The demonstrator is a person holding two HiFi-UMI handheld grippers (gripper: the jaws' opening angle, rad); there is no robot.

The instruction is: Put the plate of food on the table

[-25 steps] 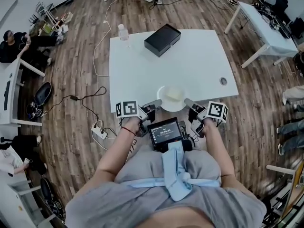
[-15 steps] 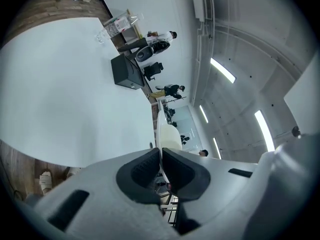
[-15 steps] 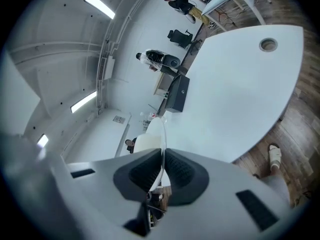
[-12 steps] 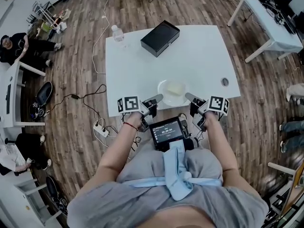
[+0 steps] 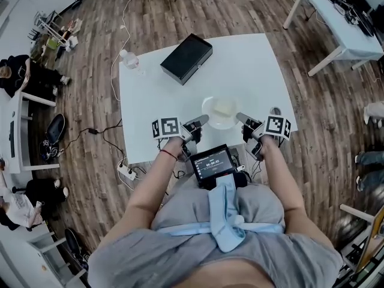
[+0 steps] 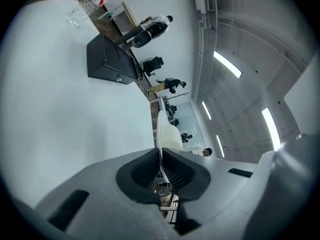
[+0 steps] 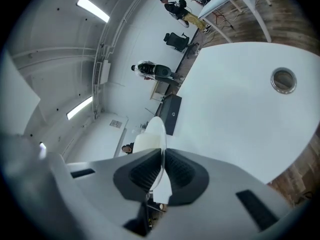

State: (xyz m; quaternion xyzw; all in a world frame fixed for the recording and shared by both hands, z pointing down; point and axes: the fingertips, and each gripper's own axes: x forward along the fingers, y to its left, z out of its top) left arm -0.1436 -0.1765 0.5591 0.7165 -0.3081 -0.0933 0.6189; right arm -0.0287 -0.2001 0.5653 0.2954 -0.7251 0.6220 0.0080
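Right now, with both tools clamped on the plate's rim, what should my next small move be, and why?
Probably lower it straight down, kept level. The left tool and right tool pinch opposite rims of the plate, which is over bare white table near its front edge. Whether it touches the top isn't clear.

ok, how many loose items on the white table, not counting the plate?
2. A black box lies toward the far left; a clear bottle stands at the far-left corner. Something small could be hidden behind the box.
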